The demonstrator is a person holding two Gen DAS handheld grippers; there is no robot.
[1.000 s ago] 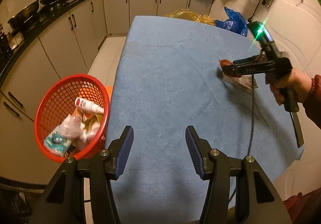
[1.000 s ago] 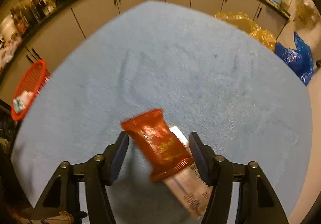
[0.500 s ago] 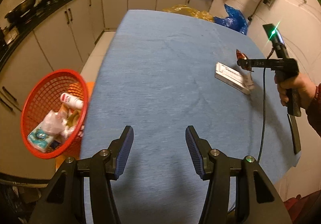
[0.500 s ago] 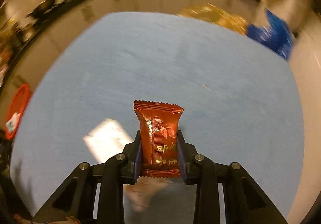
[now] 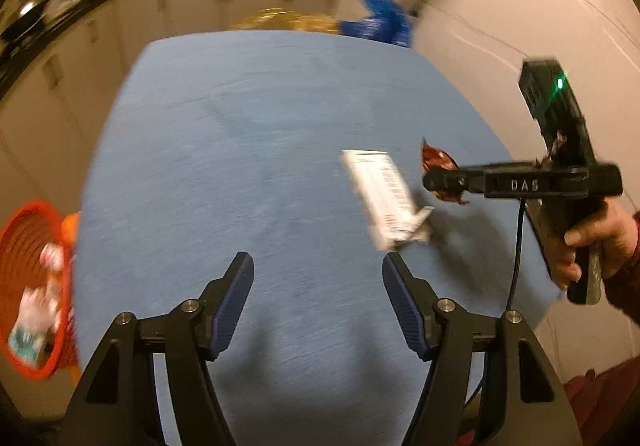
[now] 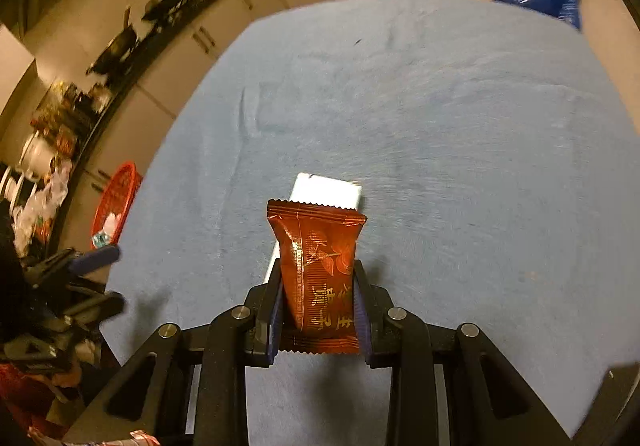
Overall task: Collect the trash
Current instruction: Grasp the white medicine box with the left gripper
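Left wrist view: left gripper (image 5: 318,298) has blue pads spread and opening wider, nothing between them, hovering over the blue tablecloth (image 5: 240,166). White carton (image 5: 380,194) lies flat on the cloth just ahead and to the right of the fingers. Right gripper (image 5: 442,182) sits beyond it, lifted off the cloth, pinching the red snack wrapper (image 5: 438,162). Red basket (image 5: 32,286) with collected trash hangs off the table's left edge. Frame is motion-blurred.

Right wrist view: pads pressed on both sides of the red snack wrapper (image 6: 320,266), which stands upright out of the jaws. Carton (image 6: 326,190) is directly behind and below it on the cloth. Basket (image 6: 114,202) is far left past the table edge; left gripper (image 6: 92,278) is at lower left.

Doing it well, my read: right hand carries the wrapper across to the basket and releases only once it's over the rim; the grip looks central, so don't squeeze harder. Left should straddle the carton across its narrow width, jaws wide enough first.

Versus a second ago: the wrapper was loose between open right fingers on top of the carton; now it's clamped and raised. Left jaws are wider, and the carton is closer to them.
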